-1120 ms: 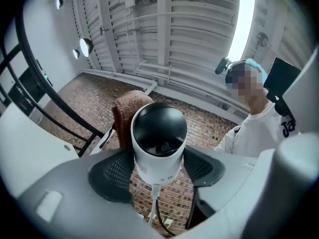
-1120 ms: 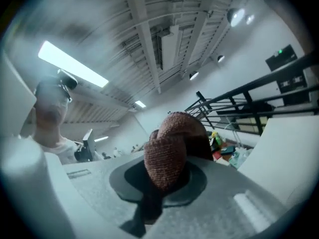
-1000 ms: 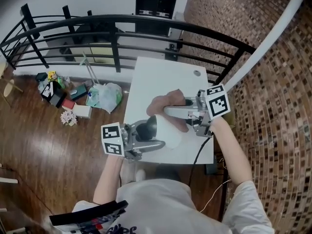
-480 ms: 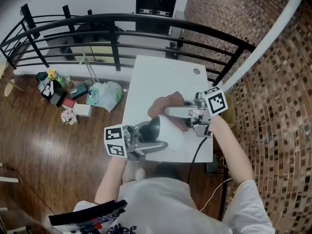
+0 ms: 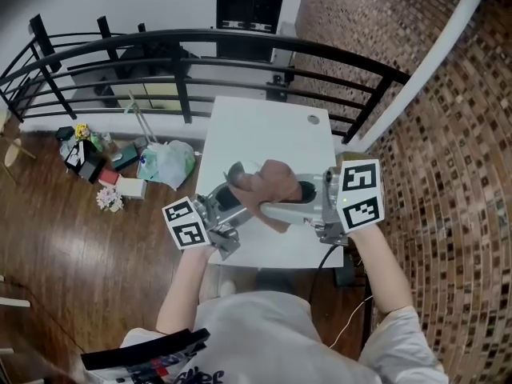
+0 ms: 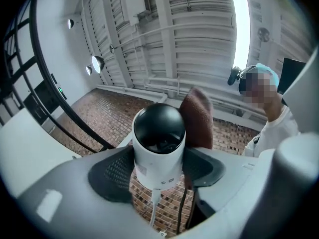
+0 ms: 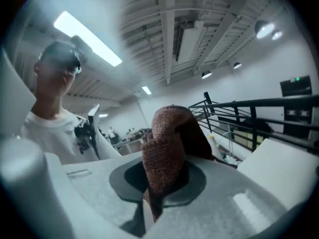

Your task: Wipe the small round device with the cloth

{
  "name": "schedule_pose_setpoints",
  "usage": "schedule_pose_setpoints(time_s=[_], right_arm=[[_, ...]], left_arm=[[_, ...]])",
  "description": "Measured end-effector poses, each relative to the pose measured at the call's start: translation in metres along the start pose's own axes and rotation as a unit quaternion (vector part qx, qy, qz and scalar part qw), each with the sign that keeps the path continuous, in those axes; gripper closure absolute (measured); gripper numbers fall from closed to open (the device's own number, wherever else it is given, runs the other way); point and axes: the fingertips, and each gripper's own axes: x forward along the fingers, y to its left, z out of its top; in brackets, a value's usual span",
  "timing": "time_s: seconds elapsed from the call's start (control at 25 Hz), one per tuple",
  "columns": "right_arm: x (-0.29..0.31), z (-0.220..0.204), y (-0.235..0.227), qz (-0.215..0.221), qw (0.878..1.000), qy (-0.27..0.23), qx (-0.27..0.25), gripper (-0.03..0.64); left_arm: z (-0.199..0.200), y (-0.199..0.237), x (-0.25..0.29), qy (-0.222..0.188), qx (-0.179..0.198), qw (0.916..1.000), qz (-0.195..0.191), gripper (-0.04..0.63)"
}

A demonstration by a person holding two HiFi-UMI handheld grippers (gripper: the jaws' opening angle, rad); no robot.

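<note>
The device (image 5: 232, 195) and cloth (image 5: 270, 181) meet over the table (image 5: 264, 126).
The device sits between the left gripper (image 5: 226, 205) jaws; the cloth, in the right gripper (image 5: 268, 208), touches its right side; railing (image 5: 184, 38) behind the table.

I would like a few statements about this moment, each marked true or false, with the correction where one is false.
1. The left gripper holds the device between its jaws. True.
2. The right gripper is empty. False: its jaws are shut on the cloth.
3. The cloth is blue. False: it is brown.
4. The device has a white body and a black dome. True.
5. The table is white. True.
</note>
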Motion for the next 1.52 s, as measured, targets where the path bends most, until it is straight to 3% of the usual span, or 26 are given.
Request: schedule_pose_setpoints(time_s=[0.16,0.36,0.56,0.68,0.76,0.84,0.96,1.04,1.12,1.32,1.52], right_arm=[[-0.025,0.009,-0.018,-0.034,0.999,-0.011,-0.022,0.594],[-0.054,0.017,-0.06,-0.052,0.998,-0.031,0.03,0.594],[-0.045,-0.001,-0.08,0.014,0.994,-0.015,0.108,0.594],[-0.042,-0.003,-0.085,0.069,0.984,-0.029,0.163,0.594],[-0.047,0.001,-0.092,0.074,0.982,-0.04,0.169,0.594],[-0.063,0.018,-0.099,0.053,0.987,-0.064,0.141,0.594],[-0.095,0.056,-0.09,0.021,0.993,-0.103,0.056,0.594],[-0.099,0.064,-0.071,0.01,0.996,-0.091,-0.008,0.594],[-0.087,0.057,-0.055,0.011,0.997,-0.067,-0.048,0.594],[-0.059,0.027,-0.072,-0.039,0.994,-0.004,-0.103,0.594],[-0.086,0.041,-0.109,-0.081,0.992,-0.036,-0.092,0.594]], left_arm=[[-0.005,-0.014,0.011,0.007,-0.007,0.9996,-0.025,0.26],[-0.01,-0.038,0.018,0.02,-0.006,0.9967,-0.078,0.259],[-0.008,-0.071,0.036,0.031,0.02,0.9859,-0.163,0.259],[-0.004,-0.075,0.046,0.028,0.031,0.9831,-0.178,0.259],[-0.002,-0.067,0.05,0.024,0.034,0.9852,-0.166,0.259],[0.003,-0.051,0.054,0.013,0.034,0.9904,-0.133,0.259],[0.018,-0.003,0.056,-0.027,0.013,0.9989,-0.036,0.259],[0.025,0.029,0.055,-0.051,-0.003,0.9984,0.026,0.259],[0.032,0.047,0.055,-0.071,-0.009,0.9957,0.059,0.259],[0.037,0.052,0.065,-0.078,-0.005,0.995,0.062,0.261],[0.03,0.044,0.066,-0.053,0.003,0.998,0.034,0.261]])
